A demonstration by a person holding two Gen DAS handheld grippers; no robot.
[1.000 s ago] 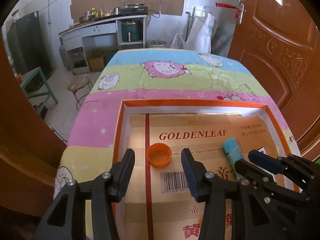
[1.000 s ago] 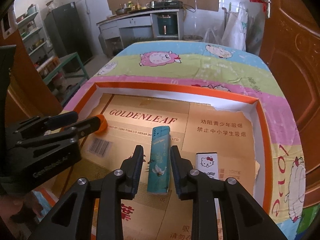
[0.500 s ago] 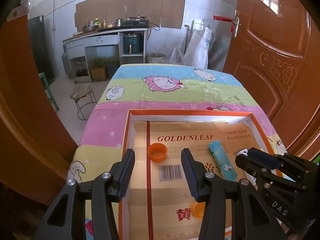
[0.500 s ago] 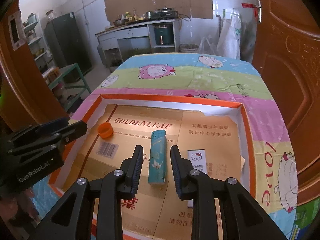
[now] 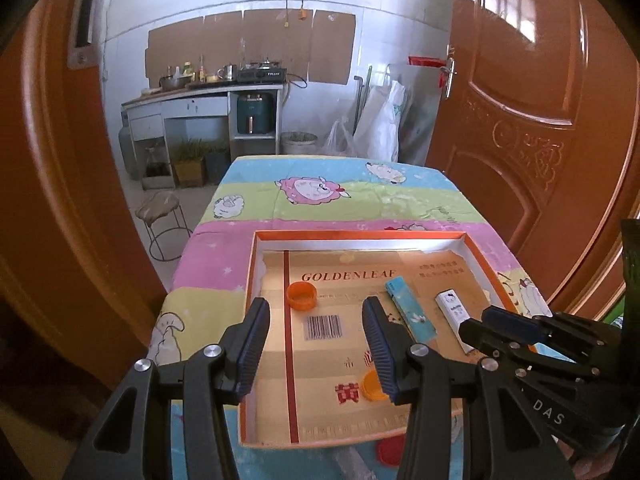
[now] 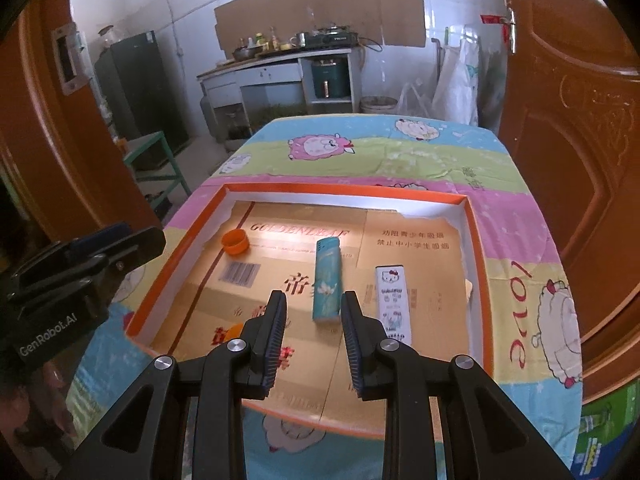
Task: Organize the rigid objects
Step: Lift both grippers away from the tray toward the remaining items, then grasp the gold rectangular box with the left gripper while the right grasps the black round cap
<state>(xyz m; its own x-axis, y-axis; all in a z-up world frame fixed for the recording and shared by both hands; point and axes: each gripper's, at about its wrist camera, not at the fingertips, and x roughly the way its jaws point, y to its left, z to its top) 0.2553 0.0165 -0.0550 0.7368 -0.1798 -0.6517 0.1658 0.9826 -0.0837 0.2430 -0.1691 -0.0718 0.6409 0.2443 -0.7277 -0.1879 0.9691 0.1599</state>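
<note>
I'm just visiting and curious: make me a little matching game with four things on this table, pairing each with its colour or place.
Things:
1. bottle cap
2. lighter
3. Hello Kitty box
4. red lid

Descriptions:
A. white, lying at the right in the tray
B. orange, open side up near the tray's left wall
C. on the cloth, outside the tray's near edge
D. teal with a flower, lying in the middle of the tray

Pairs: 1-B, 2-D, 3-A, 4-C
</note>
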